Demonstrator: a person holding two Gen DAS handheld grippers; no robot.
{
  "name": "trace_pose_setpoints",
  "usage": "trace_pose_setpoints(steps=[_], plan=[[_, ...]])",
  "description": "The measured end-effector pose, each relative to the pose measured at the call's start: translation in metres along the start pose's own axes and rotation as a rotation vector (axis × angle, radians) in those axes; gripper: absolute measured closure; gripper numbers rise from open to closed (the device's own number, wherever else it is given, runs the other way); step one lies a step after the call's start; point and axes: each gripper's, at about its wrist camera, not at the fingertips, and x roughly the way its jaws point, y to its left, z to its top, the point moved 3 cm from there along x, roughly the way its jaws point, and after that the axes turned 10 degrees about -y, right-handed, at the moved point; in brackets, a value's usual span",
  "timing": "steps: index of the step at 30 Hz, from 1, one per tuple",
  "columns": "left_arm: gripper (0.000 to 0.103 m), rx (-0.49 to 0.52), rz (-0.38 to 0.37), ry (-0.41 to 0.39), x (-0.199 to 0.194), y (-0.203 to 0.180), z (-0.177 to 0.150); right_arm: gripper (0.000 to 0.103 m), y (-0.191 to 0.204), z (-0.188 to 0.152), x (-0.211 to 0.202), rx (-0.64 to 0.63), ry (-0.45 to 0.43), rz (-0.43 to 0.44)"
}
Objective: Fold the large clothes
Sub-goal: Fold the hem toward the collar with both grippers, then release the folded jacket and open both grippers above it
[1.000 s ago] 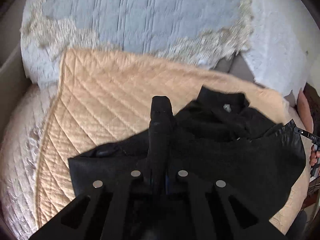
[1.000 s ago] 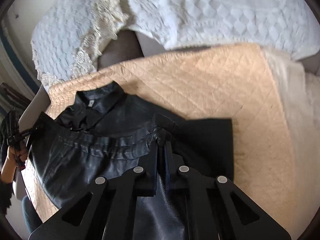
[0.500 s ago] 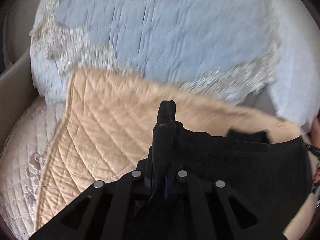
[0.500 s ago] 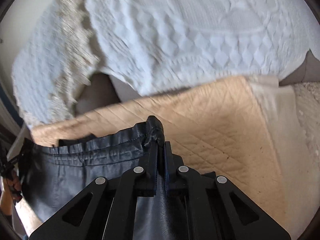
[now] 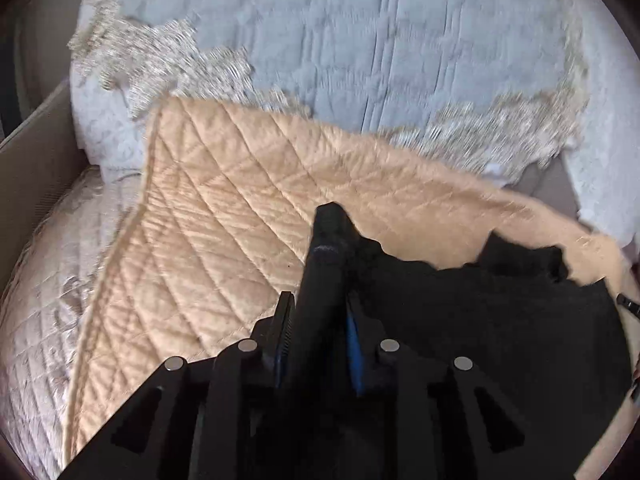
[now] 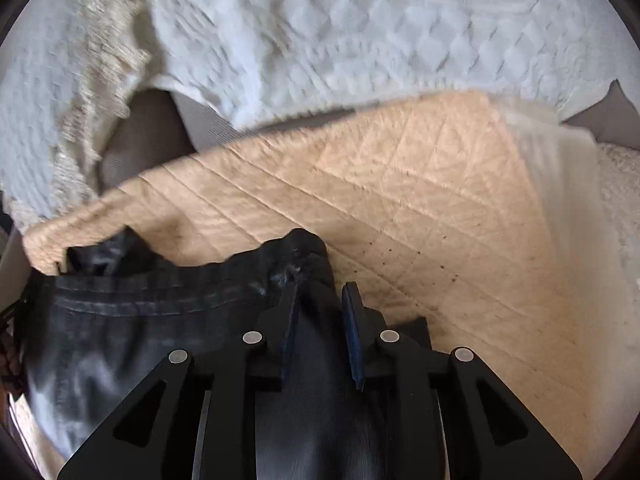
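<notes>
Now left gripper (image 5: 320, 320) fingers slightly parted, black jacket (image 5: 500, 320) bunched between; right gripper (image 6: 320, 320) likewise.

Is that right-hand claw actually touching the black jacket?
Touching. The right wrist view shows the right gripper with black jacket fabric bunched between its fingers.

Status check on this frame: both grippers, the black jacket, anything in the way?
Left gripper and right gripper each pinch the black jacket. Its edge is lifted above the tan quilted blanket. Nothing in the way.
</notes>
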Motion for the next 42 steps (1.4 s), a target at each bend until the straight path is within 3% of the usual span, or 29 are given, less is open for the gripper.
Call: trace_pose_setpoints(steps=[2, 6, 9, 11, 13, 15, 17, 21, 24, 26, 28, 30, 32, 35, 37, 40, 41, 42], plan=[[0.072, -0.016, -0.013, -0.058, -0.033, 0.002, -0.002, 0.070, 0.005, -0.011, -0.035, -0.007, -0.030, 0.030], [0.058, 0.058, -0.093, -0.124, -0.094, -0.015, -0.040, 0.069, 0.017, -0.062, -0.075, -0.024, -0.021, 0.079], [0.058, 0.117, -0.077, -0.070, -0.093, -0.021, -0.074, 0.069, 0.009, -0.103, -0.066, -0.039, 0.056, 0.045], [0.059, 0.100, -0.047, 0.005, -0.071, -0.011, -0.093, 0.081, -0.003, -0.113, -0.056, -0.041, 0.069, 0.037], [0.064, 0.056, -0.056, 0.031, -0.063, -0.004, -0.088, 0.085, -0.009, -0.108, -0.056, 0.010, 0.071, 0.020], [0.064, 0.043, -0.038, 0.009, -0.075, -0.008, -0.078, 0.082, -0.003, -0.099, -0.065, 0.027, 0.062, 0.000], [0.064, 0.046, -0.068, -0.005, -0.089, -0.018, -0.075, 0.082, 0.011, -0.096, -0.081, 0.011, 0.029, 0.005], [0.059, 0.107, -0.172, -0.033, -0.118, -0.065, -0.089, 0.078, 0.060, -0.112, -0.097, -0.020, 0.020, 0.119], [0.059, 0.152, -0.275, -0.003, -0.115, -0.115, -0.110, 0.078, 0.109, -0.130, -0.088, -0.074, 0.049, 0.218], [0.059, 0.191, -0.290, 0.026, -0.105, -0.142, -0.123, 0.078, 0.137, -0.145, -0.073, -0.106, 0.076, 0.265], [0.051, 0.222, -0.279, 0.045, -0.089, -0.155, -0.133, 0.075, 0.144, -0.156, -0.053, -0.108, 0.117, 0.271], [0.051, 0.252, -0.252, 0.064, -0.080, -0.161, -0.138, 0.076, 0.140, -0.161, -0.040, -0.092, 0.141, 0.275], [0.051, 0.228, -0.274, 0.064, -0.084, -0.157, -0.132, 0.075, 0.136, -0.153, -0.043, -0.068, 0.149, 0.290], [0.051, 0.243, -0.236, 0.024, -0.102, -0.141, -0.123, 0.075, 0.113, -0.135, -0.068, -0.052, 0.076, 0.285], [0.051, 0.232, -0.178, -0.023, -0.103, -0.115, -0.114, 0.074, 0.083, -0.124, -0.076, 0.000, 0.037, 0.240], [0.052, 0.140, -0.053, -0.005, -0.086, -0.061, -0.108, 0.073, 0.021, -0.123, -0.072, 0.086, 0.026, 0.087], [0.054, 0.099, -0.039, 0.005, -0.081, -0.045, -0.109, 0.080, -0.001, -0.127, -0.068, 0.122, 0.035, 0.063], [0.064, 0.036, -0.064, 0.022, -0.076, -0.029, -0.109, 0.089, -0.011, -0.130, -0.068, 0.148, 0.039, 0.083]])
